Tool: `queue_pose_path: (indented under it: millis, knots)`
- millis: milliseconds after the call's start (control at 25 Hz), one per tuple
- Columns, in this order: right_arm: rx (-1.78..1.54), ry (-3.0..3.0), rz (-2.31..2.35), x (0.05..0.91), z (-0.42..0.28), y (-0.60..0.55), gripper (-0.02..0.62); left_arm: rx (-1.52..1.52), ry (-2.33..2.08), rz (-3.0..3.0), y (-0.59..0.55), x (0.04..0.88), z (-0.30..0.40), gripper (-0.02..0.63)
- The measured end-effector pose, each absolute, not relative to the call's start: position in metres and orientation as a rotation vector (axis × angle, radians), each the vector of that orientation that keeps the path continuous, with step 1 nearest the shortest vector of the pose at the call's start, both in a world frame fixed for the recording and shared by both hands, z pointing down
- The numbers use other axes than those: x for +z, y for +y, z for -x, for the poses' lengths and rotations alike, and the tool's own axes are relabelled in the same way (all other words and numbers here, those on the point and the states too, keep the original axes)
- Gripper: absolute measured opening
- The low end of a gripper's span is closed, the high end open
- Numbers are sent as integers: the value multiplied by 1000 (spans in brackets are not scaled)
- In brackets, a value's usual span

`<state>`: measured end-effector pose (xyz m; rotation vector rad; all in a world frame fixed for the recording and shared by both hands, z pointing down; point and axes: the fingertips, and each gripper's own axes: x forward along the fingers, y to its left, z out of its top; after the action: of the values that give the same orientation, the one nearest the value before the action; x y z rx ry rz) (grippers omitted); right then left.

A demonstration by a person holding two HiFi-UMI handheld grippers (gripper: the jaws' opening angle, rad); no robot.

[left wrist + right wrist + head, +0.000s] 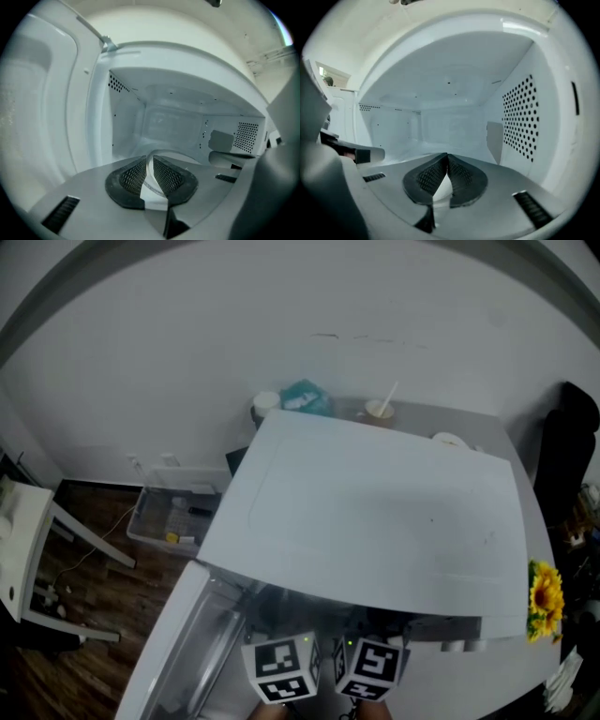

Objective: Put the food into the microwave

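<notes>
**A:** Entry: dish. Where is it?

**B:** Between the pads of the left gripper (pixel 150 160), at the mouth of the microwave (pixel 375 512). The pads stand partly apart and both press on the dish (pixel 153 192). Its white strip fills the gap from tips to base. Cannot tell whether it rests on the cavity floor.

**A:** Appearance?

**B:** White, thin, matte. A curved rim runs on past the fingertips to the right. A faint beaded line crosses the strip between the pads. The rest of the dish is hidden behind the gripper body. The food itself shows in no view.

**A:** Right gripper (pixel 447 155)?

**B:** Closed, with the pads touching at their far tips. A white wedge shows in the gap lower down, and I cannot tell whether it is dish or cavity floor. Nothing plainly gripped.

**A:** The two relative to each other?

**B:** Side by side, both pointing into the cavity. Each shows at the edge of the other's view. In the head view they sit together under the front edge of the microwave top.

**A:** Microwave?

**B:** Door (pixel 178 652) open, swung to the left. The cavity is white, with a perforated panel (pixel 520 117) on the right wall and a plain cover plate (pixel 494 140) just beside it.

**A:** Surroundings?

**B:** A cup (pixel 380 409) with a stick in it stands behind the microwave. A sunflower (pixel 545 594) is to its right.
</notes>
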<state>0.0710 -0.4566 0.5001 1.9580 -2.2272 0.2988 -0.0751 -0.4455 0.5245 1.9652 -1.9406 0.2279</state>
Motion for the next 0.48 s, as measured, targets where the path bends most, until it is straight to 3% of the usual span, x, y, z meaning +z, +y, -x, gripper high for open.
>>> queue_pose_path:
  millis: [400,480]
  knots:
    - [237,-2449,-1700,483,-51,-353,15,246,-1846,-2138,-350,503,60,55]
    - [232,-2454,-1695,471,-55,-338,15,238,-1823,-2157,-334,488,57,10]
